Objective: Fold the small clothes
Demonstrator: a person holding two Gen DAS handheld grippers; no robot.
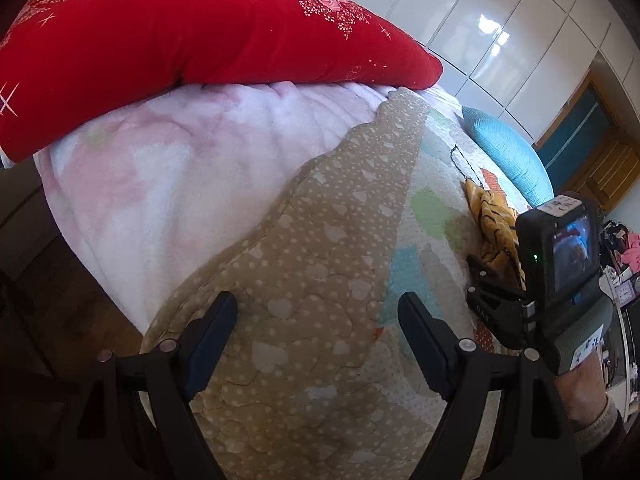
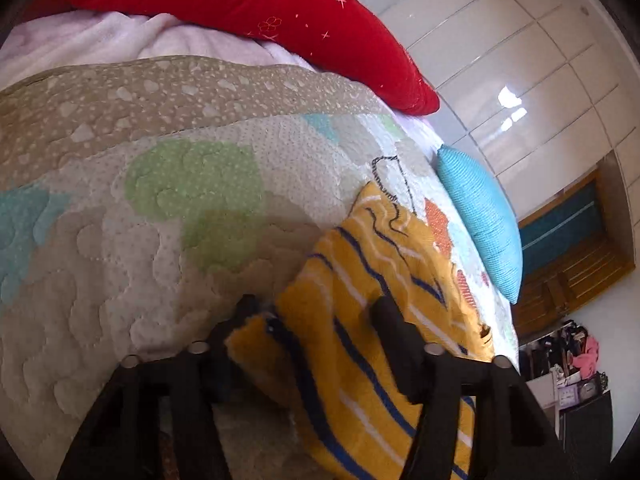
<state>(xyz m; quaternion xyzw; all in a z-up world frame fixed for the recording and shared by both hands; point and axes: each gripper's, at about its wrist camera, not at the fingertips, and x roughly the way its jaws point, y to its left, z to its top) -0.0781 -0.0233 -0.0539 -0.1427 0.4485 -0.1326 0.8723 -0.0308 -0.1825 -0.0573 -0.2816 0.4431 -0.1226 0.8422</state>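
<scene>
Right now we are leaning over a bed, one gripper in each hand. Our left gripper (image 1: 318,312) hangs with its jaws spread wide and nothing between them, above the tan border of the quilted bedspread (image 1: 320,248), which is dotted with pale hearts. Our right gripper (image 2: 316,312) is down on the small garment (image 2: 360,300), a yellow knit piece with navy and white stripes that lies on the pastel patchwork part of the bedspread, near the bed's right side. Its jaws stand about half apart with a fold of the yellow knit between them; one finger (image 2: 396,340) lies on top of the cloth, the other is partly hidden behind the cloth's edge, and we cannot tell whether the pads press on it. From the left wrist view that same gripper shows at the right edge, with its camera body (image 1: 560,256) and a person's wrist and sleeve behind it. Beyond the garment lies a blue pillow (image 2: 480,224). A red quilt (image 1: 180,32) is piled on a pink fleece blanket (image 1: 180,168) at the far side, with glossy white wardrobe doors (image 2: 540,80) behind
</scene>
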